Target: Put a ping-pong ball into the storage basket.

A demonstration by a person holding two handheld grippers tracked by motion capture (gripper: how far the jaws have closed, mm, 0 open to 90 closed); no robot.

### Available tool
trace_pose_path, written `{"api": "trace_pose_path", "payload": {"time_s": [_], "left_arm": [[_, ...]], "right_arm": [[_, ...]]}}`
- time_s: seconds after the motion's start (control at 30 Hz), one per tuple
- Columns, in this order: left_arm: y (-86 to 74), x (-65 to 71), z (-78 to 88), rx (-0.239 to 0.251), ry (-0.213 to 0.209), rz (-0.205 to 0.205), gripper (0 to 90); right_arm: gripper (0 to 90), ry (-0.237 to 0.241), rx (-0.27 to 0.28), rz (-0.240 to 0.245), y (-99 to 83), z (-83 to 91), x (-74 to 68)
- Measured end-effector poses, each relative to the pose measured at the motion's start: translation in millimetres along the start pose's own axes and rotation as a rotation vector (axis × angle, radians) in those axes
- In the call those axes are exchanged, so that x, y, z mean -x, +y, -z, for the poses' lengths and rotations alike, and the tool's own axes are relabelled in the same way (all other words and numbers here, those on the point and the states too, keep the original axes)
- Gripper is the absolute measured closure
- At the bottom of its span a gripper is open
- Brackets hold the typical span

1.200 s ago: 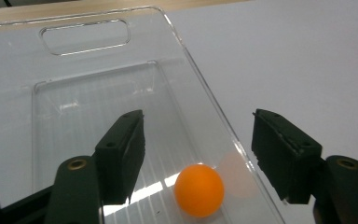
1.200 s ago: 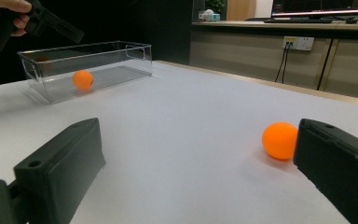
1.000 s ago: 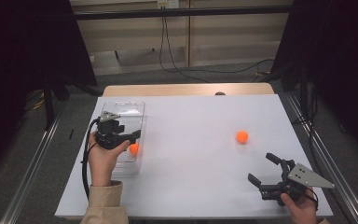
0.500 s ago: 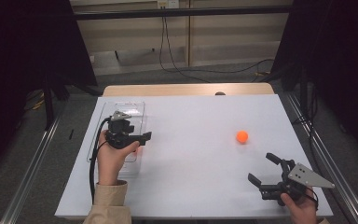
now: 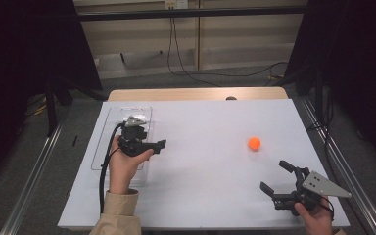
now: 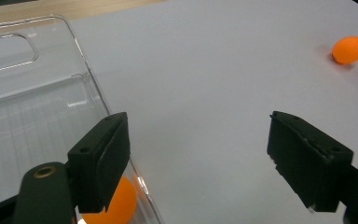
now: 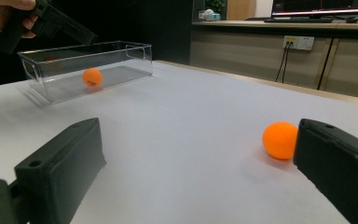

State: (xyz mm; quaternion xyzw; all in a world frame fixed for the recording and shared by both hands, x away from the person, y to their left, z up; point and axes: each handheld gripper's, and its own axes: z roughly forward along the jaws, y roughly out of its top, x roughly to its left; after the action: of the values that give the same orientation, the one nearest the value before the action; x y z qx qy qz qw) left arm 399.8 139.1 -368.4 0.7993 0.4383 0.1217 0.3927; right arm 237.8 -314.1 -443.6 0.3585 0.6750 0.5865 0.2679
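Observation:
A clear plastic tray (image 5: pixel 102 147) lies at the table's left, and one orange ball (image 6: pixel 114 207) rests on its floor by the near wall (image 7: pixel 92 77). My left gripper (image 5: pixel 152 142) hovers over the tray's right edge, pointing right. Its jaws (image 6: pixel 200 135) have just been opening and stand apart with nothing between them. A second orange ball (image 5: pixel 254 143) sits on the white table at the right (image 6: pixel 349 49). My right gripper (image 5: pixel 274 175) rests near the front right corner, open, with that ball (image 7: pixel 279 140) just beyond its right jaw.
The white table top (image 5: pixel 205 186) is bare between the tray and the second ball. A wooden strip (image 5: pixel 191 94) runs along the far edge. Metal rails (image 5: pixel 34 176) flank the table, with dark curtains and cables behind.
The left gripper has moved right across the tray's edge. The orange ball seen at its jaws a second ago is now behind the hand in the high view. The right gripper has stayed put.

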Motion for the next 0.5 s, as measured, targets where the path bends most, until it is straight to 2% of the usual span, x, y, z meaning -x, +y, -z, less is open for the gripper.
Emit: {"api": "trace_pose_path", "payload": {"time_s": [0.5], "left_arm": [[3.6, 15.2, -15.2, -0.009, -0.029, -0.026, 14.9]], "right_arm": [[1.4, -0.001, 0.003, 0.001, 0.1, 0.0, 0.0]]}}
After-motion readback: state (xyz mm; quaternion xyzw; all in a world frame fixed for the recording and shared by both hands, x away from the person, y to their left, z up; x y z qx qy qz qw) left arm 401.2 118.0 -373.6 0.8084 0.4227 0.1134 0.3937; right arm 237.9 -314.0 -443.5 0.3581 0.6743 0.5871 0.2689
